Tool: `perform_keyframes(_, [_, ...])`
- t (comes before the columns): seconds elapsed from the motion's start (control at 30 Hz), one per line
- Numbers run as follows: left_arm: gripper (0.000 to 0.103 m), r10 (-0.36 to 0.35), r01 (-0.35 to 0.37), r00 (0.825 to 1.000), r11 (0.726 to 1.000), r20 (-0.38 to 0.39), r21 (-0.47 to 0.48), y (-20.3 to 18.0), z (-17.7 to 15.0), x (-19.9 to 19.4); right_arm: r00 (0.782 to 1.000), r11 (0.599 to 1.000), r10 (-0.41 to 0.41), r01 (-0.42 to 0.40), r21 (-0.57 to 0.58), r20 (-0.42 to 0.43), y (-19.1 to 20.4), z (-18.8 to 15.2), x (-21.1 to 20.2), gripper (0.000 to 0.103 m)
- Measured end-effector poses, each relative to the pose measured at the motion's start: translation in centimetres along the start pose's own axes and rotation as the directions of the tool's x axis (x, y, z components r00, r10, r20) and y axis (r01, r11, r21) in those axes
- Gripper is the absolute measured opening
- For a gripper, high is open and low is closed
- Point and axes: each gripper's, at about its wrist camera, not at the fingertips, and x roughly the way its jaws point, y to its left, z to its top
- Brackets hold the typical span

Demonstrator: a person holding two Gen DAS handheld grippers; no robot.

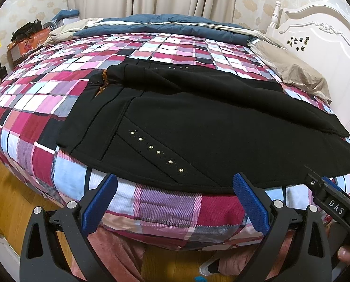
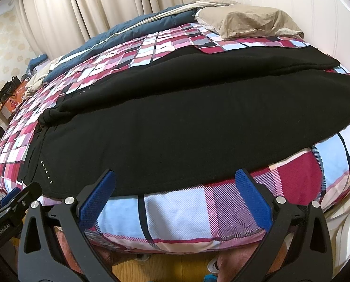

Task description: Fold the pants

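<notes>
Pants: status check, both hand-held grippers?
Left hand-held gripper open, empty, at the bed edge. Right hand-held gripper open, empty, same edge. Pants spread on the plaid bedspread, one leg lapped over. Nothing in the way.

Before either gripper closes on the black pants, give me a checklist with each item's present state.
1. Left gripper open, holding nothing: ok.
2. Right gripper open, holding nothing: ok.
3. Black studded pants lying on the plaid bedspread: ok.
4. Pants spread flat: not ok, one leg lies bunched across the other.
5. Near edge of the pants just ahead of both grippers: ok.
6. Beige pillow apart from the pants: ok.
</notes>
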Motion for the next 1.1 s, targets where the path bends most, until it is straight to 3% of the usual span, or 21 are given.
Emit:
perform_keyframes(0.53, [0.098,-0.009,0.009,1.000,1.000,-0.008,0.015,-0.5,0.5,0.6,1.000,1.000,-0.001,0.001,0.002,-0.019,0.2,-0.8,0.7,0.101])
perform_keyframes(0.73, [0.098,-0.066,0.067,0.998,0.998,-0.016,0.011,0.7,2.6,0.7,0.998,0.998,0.051,-0.052,-0.024,-0.033,0.2,1.9,0.4,0.101])
perform_keyframes(0.97, [0.098,-0.155,0.150,0.986,0.985,-0.067,-0.086,9.2,10.3,3.3,0.992,0.990,0.129,-0.129,-0.055,-0.010,0.2,6.8,0.3,0.101])
perform_keyframes(1.1, [0.098,-0.293,0.276,0.950,0.949,-0.108,-0.150,15.1,15.2,7.2,0.990,0.988,0.139,-0.139,-0.064,-0.005,0.6,9.4,1.3,0.101])
